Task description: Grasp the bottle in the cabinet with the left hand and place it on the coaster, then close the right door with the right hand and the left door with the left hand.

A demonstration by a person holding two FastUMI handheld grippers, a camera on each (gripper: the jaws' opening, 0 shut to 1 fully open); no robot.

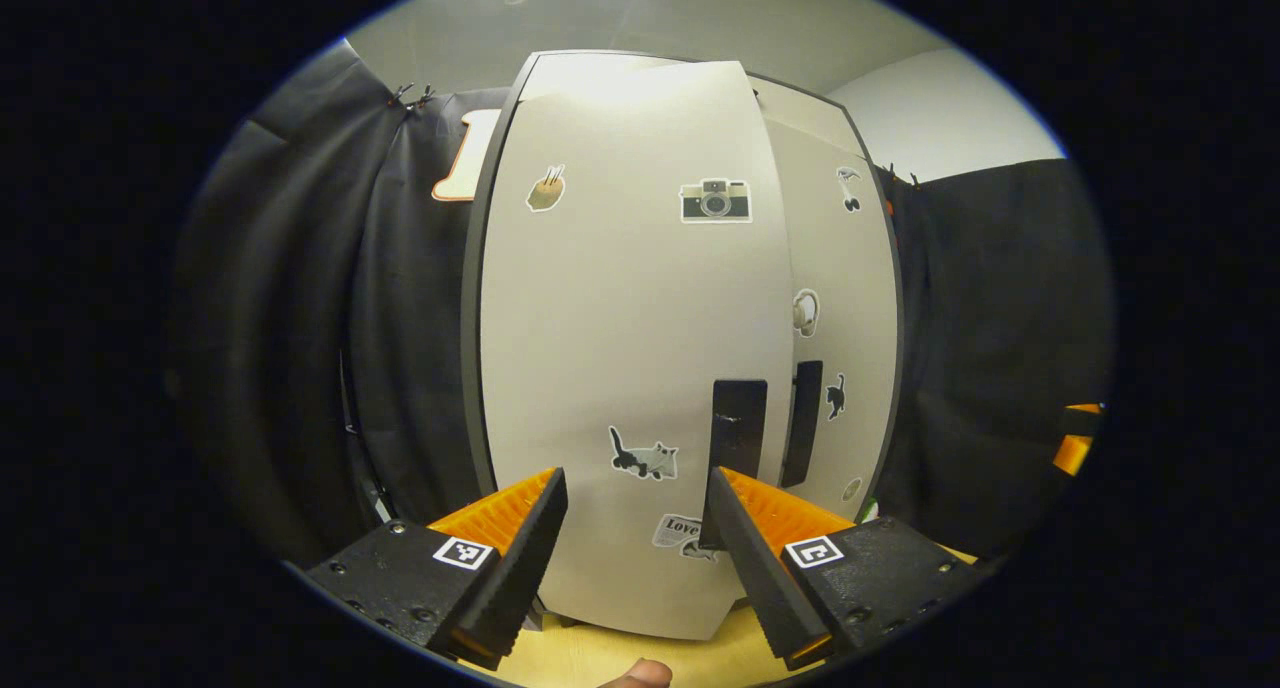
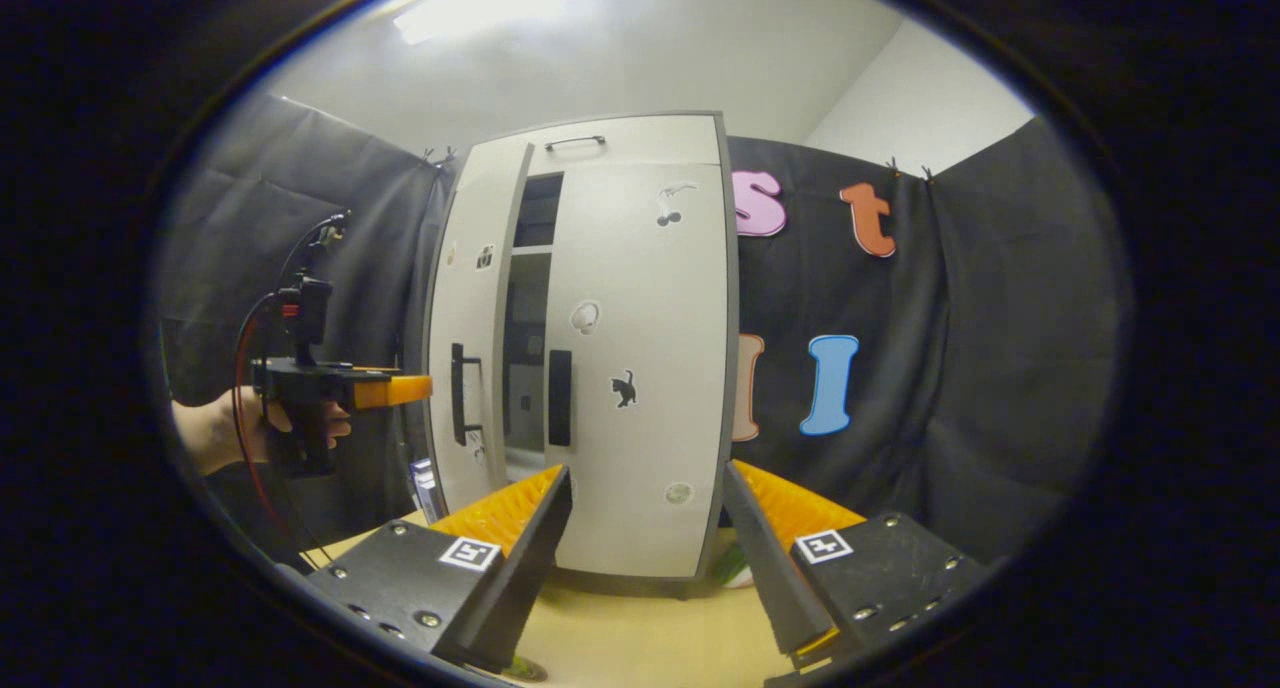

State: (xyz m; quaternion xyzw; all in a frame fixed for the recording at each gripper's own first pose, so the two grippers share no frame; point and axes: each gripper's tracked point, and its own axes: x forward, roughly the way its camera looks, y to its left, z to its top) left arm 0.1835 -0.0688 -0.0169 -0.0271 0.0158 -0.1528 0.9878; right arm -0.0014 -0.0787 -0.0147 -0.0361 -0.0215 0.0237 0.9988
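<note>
The left gripper [image 1: 635, 528] is spread wide with nothing between its fingers, close in front of the cabinet's left door [image 1: 620, 368], which stands slightly ajar. The right gripper [image 2: 645, 528] is also spread and empty, facing the closed right door [image 2: 640, 368] above the wooden table [image 2: 640, 638]. I cannot make out the bottle or coaster.

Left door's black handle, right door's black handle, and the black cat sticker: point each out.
Left door's black bar handle [image 1: 738, 423]: left gripper view, mid-bar.
Right door's black bar handle [image 2: 560, 397]: right gripper view, mid-bar.
Black cat sticker [image 2: 624, 389]: right gripper view, its body.
</note>
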